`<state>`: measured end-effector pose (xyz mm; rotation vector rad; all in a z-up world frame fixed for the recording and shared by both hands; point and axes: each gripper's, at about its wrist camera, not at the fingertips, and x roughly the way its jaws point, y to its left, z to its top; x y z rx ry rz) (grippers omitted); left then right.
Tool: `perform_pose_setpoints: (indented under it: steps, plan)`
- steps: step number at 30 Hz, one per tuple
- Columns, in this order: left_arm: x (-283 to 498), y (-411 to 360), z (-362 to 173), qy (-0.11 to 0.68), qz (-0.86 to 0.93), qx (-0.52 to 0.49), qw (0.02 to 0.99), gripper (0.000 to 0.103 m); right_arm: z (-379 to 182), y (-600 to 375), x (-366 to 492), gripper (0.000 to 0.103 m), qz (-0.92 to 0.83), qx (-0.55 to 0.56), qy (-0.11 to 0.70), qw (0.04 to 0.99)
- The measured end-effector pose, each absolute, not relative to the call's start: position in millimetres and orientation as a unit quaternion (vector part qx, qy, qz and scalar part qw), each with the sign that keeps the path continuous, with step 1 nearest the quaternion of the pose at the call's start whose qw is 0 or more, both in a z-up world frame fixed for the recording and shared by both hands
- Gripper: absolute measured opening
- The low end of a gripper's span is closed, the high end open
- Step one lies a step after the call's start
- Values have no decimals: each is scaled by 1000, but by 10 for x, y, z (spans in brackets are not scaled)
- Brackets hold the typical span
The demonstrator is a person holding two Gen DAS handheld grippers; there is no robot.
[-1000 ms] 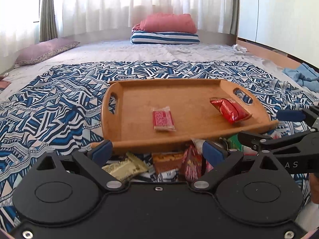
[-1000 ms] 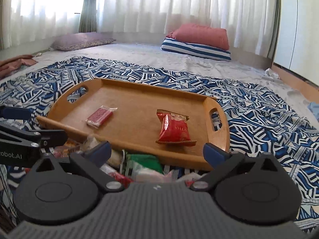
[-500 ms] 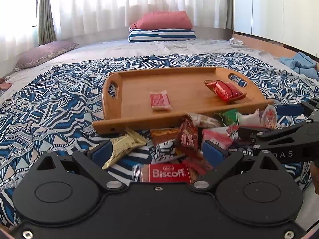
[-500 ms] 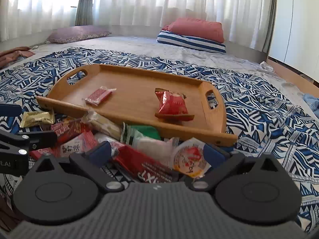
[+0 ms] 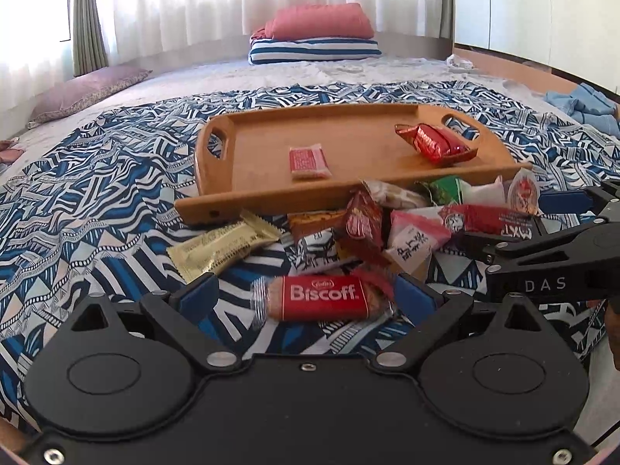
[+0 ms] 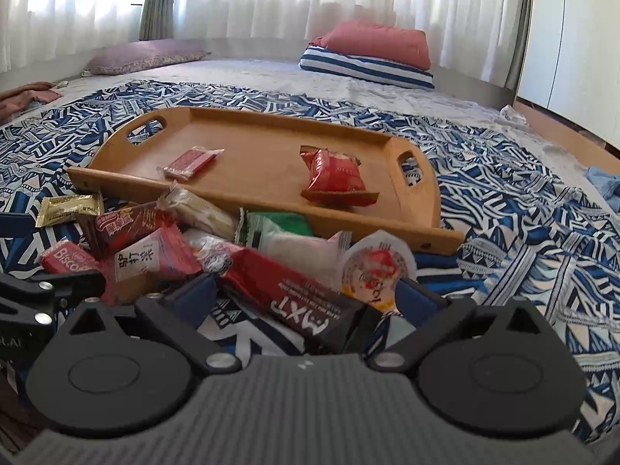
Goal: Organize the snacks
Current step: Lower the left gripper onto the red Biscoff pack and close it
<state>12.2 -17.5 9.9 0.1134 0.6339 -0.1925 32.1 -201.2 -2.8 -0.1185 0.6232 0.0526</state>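
Note:
A wooden tray (image 5: 360, 195) (image 6: 410, 232) lies on the patterned blanket, holding a small red-white packet (image 5: 308, 162) (image 6: 190, 162) and a red foil bag (image 5: 434, 142) (image 6: 333, 176). A heap of snacks lies in front of it: a red Biscoff pack (image 5: 323, 297) (image 6: 64, 260), a gold bar (image 5: 224, 246) (image 6: 68, 209), a dark red MXT bar (image 5: 488, 221) (image 6: 294, 296), a jelly cup (image 6: 378, 271) and a green-white pack (image 6: 286, 232). My left gripper (image 5: 306, 294) is open with the Biscoff pack between its fingers. My right gripper (image 6: 306, 296) is open over the MXT bar.
The blue-white patterned blanket (image 5: 97, 193) covers the floor bedding. Red and striped pillows (image 5: 314, 38) lie at the back by the curtains, a purple cushion (image 5: 85, 91) at the left, blue cloth (image 5: 581, 104) at the right by white cupboards.
Both grippers have drawn back from the tray, so the snack heap in front of it has come into view. Both stay open and empty.

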Motion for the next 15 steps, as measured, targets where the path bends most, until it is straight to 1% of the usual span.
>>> perform_pose_setpoints:
  steps: [15]
  plan:
    - [169, -198, 26, 318, -96, 47, 942, 96, -84, -1976, 396, 103, 33, -41, 322, 945]
